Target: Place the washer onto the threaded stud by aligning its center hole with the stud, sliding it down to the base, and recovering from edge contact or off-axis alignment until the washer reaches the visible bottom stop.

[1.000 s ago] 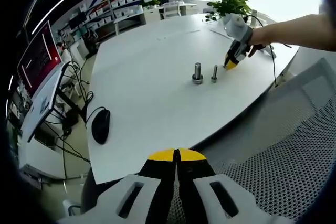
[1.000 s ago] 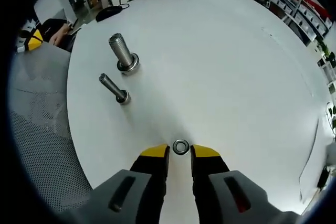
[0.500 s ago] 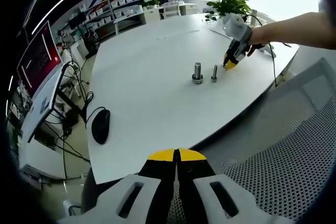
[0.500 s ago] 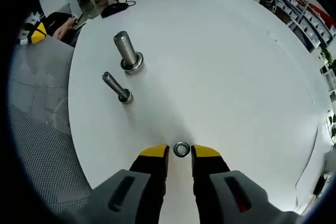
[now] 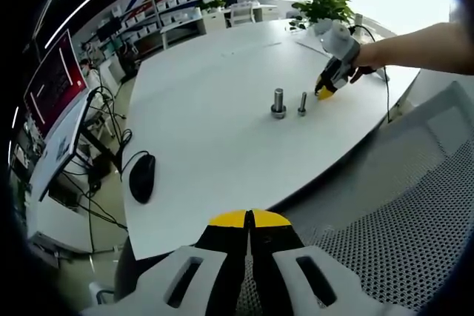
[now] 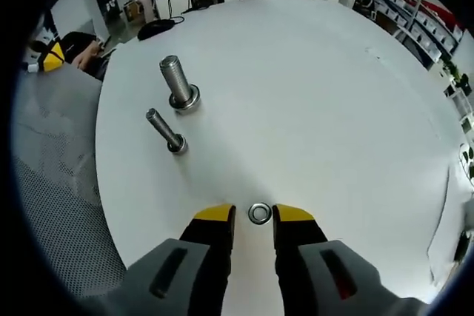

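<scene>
A small steel washer (image 6: pixel 259 213) lies flat on the white table (image 6: pixel 318 94), between the yellow fingertips of my right gripper (image 6: pixel 254 214), which stands open around it. Farther off stand two upright threaded studs: a thick one (image 6: pixel 177 82) with a ring at its base, and a thin one (image 6: pixel 164 129) nearer to me. In the left gripper view both studs (image 5: pixel 278 103) (image 5: pixel 302 103) stand mid-table, with the right gripper (image 5: pixel 326 91) just beyond them in a person's hand. My left gripper (image 5: pixel 248 220) is shut on nothing, off the table's near edge.
A black mouse (image 5: pixel 142 176) lies near the table's left edge. A mesh chair (image 5: pixel 385 205) stands beside the table on the right. A potted plant (image 5: pixel 323 5) and a cable (image 5: pixel 386 90) sit at the far end. Shelves and a monitor (image 5: pixel 53 83) line the left.
The right gripper view has shifted a little; the washer stays on the table between the open tips. The left gripper has not moved.
</scene>
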`<state>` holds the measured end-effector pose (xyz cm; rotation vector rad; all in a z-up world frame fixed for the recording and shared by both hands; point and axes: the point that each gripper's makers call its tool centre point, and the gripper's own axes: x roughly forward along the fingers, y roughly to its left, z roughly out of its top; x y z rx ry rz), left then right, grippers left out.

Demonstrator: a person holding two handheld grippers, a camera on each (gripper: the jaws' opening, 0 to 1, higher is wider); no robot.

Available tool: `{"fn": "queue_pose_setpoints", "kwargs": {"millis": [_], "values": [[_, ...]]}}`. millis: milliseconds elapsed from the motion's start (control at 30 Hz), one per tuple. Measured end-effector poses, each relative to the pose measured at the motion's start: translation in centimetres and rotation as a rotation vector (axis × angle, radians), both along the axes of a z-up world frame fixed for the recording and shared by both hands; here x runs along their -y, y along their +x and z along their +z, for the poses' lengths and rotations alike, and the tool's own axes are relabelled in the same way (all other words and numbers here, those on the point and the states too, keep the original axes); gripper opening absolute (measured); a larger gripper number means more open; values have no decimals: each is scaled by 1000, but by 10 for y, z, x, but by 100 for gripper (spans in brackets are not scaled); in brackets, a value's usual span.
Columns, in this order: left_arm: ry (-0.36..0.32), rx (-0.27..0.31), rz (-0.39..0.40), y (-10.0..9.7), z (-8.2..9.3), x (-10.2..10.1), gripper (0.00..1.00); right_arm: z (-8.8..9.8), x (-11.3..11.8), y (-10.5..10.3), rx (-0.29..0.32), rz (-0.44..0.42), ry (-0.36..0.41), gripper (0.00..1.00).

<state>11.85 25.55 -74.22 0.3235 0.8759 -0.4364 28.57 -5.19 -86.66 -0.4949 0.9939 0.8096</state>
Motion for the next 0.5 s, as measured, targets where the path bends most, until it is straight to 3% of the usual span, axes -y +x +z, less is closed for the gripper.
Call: {"fn": "queue_pose_setpoints", "kwargs": {"millis": [367, 500], "values": [[1, 0, 1, 0, 0, 0, 0, 0, 1, -2, 8, -12, 0, 23], [2, -1, 1, 0, 0, 0, 0, 0, 3, -2, 14, -35, -5, 16]]}}
